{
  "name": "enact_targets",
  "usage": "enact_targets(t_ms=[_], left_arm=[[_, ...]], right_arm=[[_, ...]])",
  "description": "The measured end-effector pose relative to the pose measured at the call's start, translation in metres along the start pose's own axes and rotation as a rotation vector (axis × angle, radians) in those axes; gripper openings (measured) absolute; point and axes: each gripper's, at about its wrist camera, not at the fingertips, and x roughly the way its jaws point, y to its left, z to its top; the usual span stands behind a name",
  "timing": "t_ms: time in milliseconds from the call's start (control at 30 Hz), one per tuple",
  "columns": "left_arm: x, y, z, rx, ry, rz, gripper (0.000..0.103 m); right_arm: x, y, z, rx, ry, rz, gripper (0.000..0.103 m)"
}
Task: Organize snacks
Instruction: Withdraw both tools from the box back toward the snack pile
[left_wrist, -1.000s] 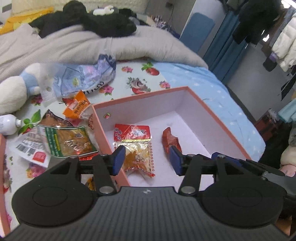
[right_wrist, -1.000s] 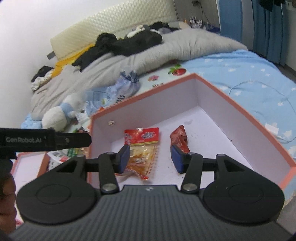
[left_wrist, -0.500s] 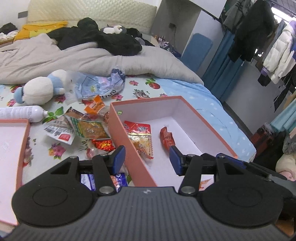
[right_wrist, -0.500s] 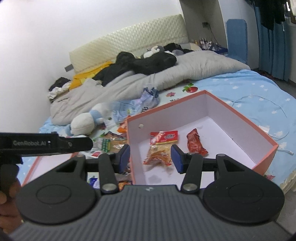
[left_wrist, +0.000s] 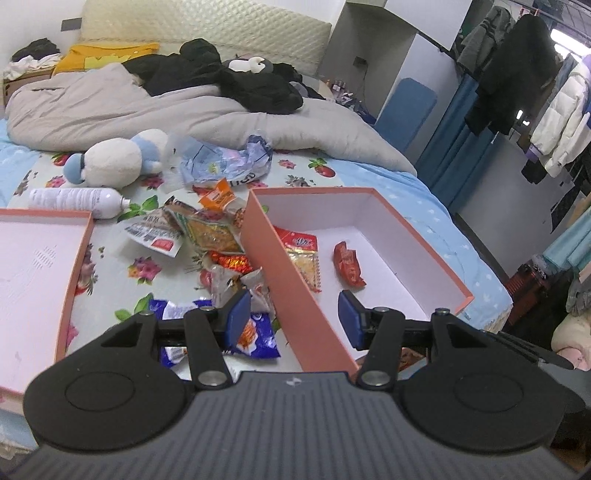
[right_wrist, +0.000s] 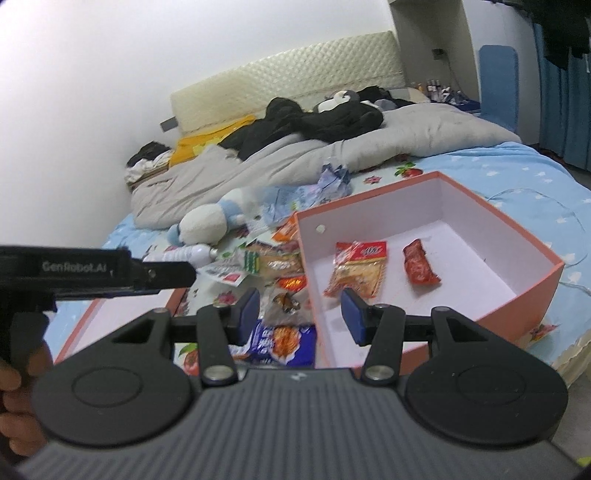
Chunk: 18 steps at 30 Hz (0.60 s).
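An orange box (left_wrist: 417, 236) with a white inside lies on the bed and holds a red-topped yellow snack pack (left_wrist: 303, 254) and a small red pack (left_wrist: 347, 264). It also shows in the right wrist view (right_wrist: 517, 295), with the same two packs (right_wrist: 358, 269) (right_wrist: 419, 267). Loose snack packs (left_wrist: 214, 236) lie left of the box, with a blue pack (left_wrist: 255, 336) nearest. My left gripper (left_wrist: 293, 317) is open and empty above the box's left wall. My right gripper (right_wrist: 297, 314) is open and empty above the same wall.
The box lid (left_wrist: 33, 277) lies at the left. A white spray can (left_wrist: 74, 199), a plush toy (left_wrist: 114, 162), a crumpled plastic bag (left_wrist: 221, 162) and a grey duvet (left_wrist: 147, 110) lie further back. The bed edge is at the right, with hanging clothes (left_wrist: 517, 74) beyond.
Both grippers have pulled back and risen away from the box, so more of the bed and the loose packs is in view. Both stay open and empty.
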Motion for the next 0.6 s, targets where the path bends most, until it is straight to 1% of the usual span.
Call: enact_targets(t_ms=[333, 600], left_arm=[[-0.025, 0.016, -0.024, -0.027, -0.010, 0.028, 0.058], [-0.034, 0.032, -0.052, -0.060, 0.018, 0.057, 0.058]], right_arm=[[-0.012, 0.025, -0.020, -0.082, 0.016, 0.056, 0.052], [-0.014, 0.033, -0.041, -0.131, 0.061, 0.071, 0.052]])
